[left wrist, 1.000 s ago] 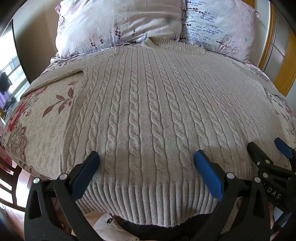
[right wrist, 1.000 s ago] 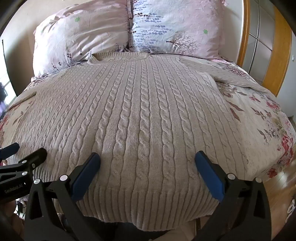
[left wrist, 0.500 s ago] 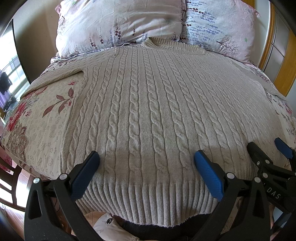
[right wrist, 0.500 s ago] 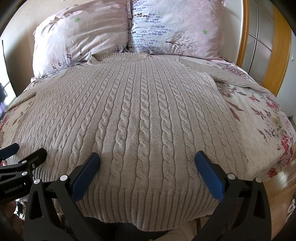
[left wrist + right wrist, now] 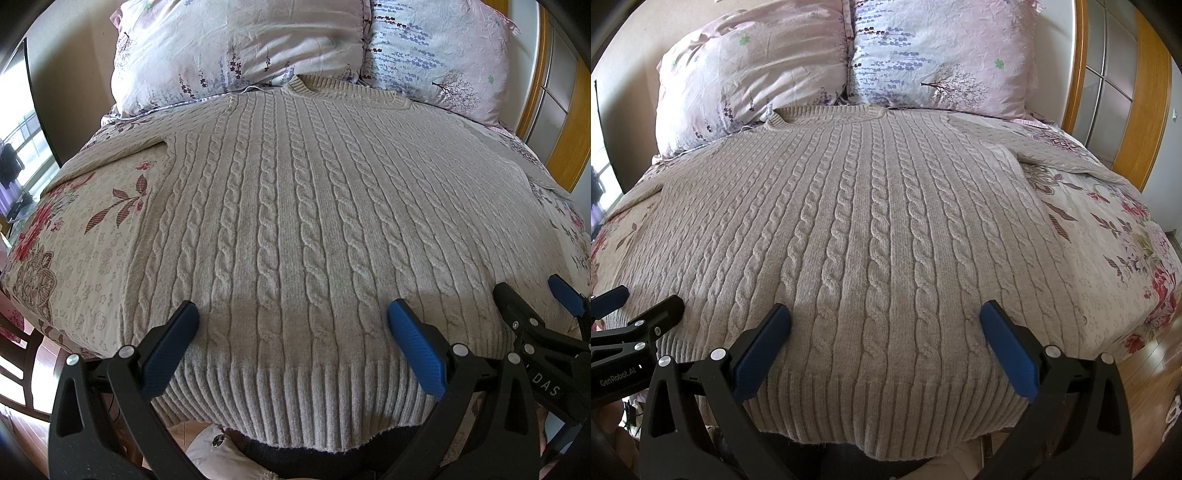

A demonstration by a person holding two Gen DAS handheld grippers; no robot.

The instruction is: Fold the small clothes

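You hold both tools over the near hem of the beige cable-knit wool sweater (image 5: 295,221), and compared with one second ago almost nothing is different: the sweater lies in the same place and the views match. It is spread flat, front up, on the bed with the floral cover (image 5: 92,251), its collar touching the two pale flowered pillows (image 5: 849,66) and its ribbed hem at the bed's near edge. Both sleeves lie stretched out to the sides.

The left hand-held gripper (image 5: 291,339) is wide open, its blue pads on either side of the hem's middle part, and it holds nothing. The right hand-held gripper (image 5: 886,339) is equally wide open and empty, just beside the left one.

I judge that the folding is not yet begun. This pause means you are probably choosing where to grasp, most likely a sleeve or a hem corner.
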